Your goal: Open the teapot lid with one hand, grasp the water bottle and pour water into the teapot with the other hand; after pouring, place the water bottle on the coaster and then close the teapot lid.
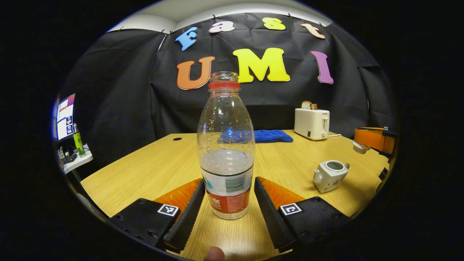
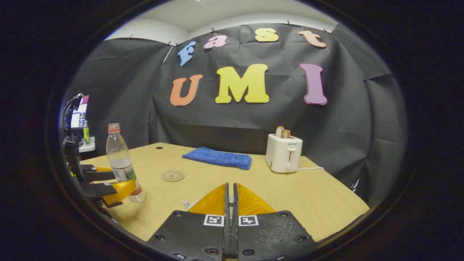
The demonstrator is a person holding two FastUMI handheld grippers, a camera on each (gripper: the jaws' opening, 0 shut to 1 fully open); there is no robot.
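A clear water bottle (image 1: 226, 159) with no cap, about half full, stands upright on the wooden table (image 1: 152, 170). My left gripper (image 1: 230, 180) has one pad against each side of the bottle at the label. The bottle (image 2: 121, 163) and the left gripper (image 2: 110, 183) also show at the left of the right gripper view. The white teapot (image 1: 330, 175) stands open at the right. Behind it my right gripper (image 1: 366, 143) holds the white lid (image 1: 359, 147) in the air. In its own view the right gripper (image 2: 230, 188) is shut. A round coaster (image 2: 172, 175) lies bare right of the bottle.
A folded blue cloth (image 2: 217, 158) lies at the back of the table, and a white toaster (image 2: 284, 154) with bread in it stands to its right. A side shelf with a screen (image 1: 65, 117) and a green bottle (image 1: 78, 141) sits off the table's left edge.
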